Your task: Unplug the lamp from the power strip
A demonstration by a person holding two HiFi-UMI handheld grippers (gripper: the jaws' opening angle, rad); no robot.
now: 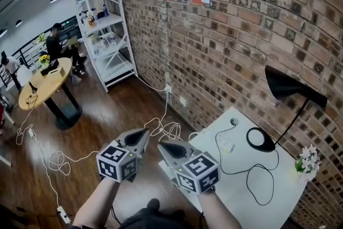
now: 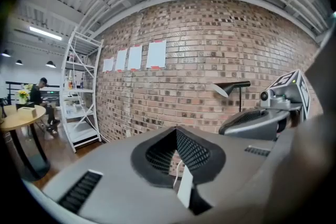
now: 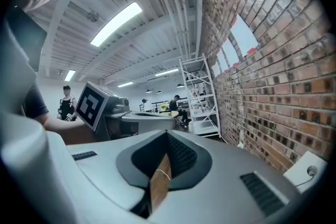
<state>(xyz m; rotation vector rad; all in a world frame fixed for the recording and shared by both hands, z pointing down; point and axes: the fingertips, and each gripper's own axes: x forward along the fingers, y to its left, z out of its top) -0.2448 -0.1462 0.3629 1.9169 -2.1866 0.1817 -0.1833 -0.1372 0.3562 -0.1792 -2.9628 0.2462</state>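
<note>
A black desk lamp (image 1: 286, 87) stands on the white table (image 1: 278, 190) at the right, its round base (image 1: 260, 139) near the brick wall. Its black cord loops across the tabletop. A white power strip (image 1: 225, 144) lies near the table's left corner. Both grippers hover over the floor, left of the table, and point towards the wall. My left gripper (image 1: 146, 132) is shut and holds nothing. My right gripper (image 1: 161, 143) is shut and empty, a short way from the table's corner. The left gripper view shows the lamp (image 2: 233, 86) far off against the wall.
A white metal shelf rack (image 1: 102, 24) stands against the brick wall at the left. Loose white cables (image 1: 53, 161) trail over the wooden floor to a wall socket (image 1: 168, 88). A round wooden table (image 1: 45, 86) with people stands far left. Small white flowers (image 1: 307, 158) sit at the table's right edge.
</note>
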